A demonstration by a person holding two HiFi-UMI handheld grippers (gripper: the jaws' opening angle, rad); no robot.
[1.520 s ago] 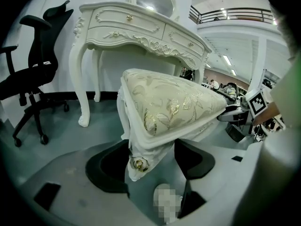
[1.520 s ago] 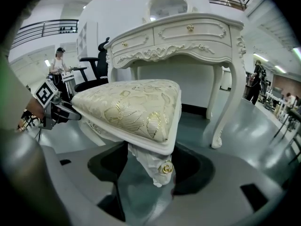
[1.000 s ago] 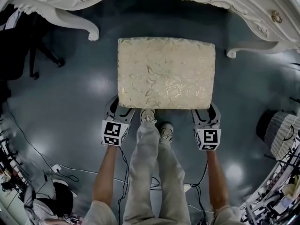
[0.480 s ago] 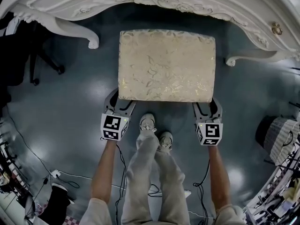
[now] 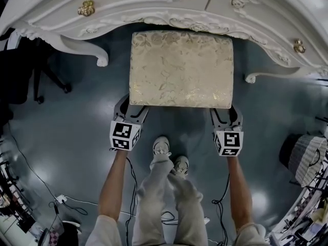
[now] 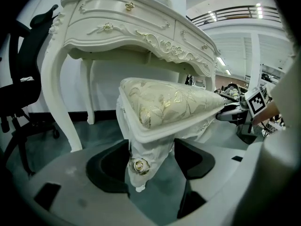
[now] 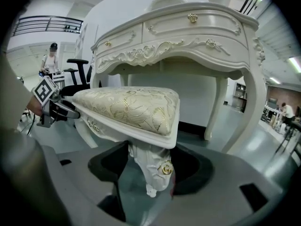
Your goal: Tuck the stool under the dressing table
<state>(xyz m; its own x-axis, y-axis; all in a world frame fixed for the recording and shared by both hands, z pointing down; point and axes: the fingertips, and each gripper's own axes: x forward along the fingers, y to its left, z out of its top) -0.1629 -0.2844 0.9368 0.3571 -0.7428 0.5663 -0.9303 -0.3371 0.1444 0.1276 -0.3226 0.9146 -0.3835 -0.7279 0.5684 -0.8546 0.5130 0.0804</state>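
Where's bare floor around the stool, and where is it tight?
Bare floor runs between the stool and each front leg of the dressing table, and widely outside the person's left arm. Crowded: the stool's near edge, where the left gripper, right gripper and shoes meet, and the cables at bottom left.

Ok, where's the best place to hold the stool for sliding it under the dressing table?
Take its near-left leg and near-right leg, coming from the person's side. They are slim, roughly upright posts that fit between the jaws; the cushioned seat is too broad. The left hand-held gripper and right hand-held gripper clamp there, square behind the stool, facing the dressing table.
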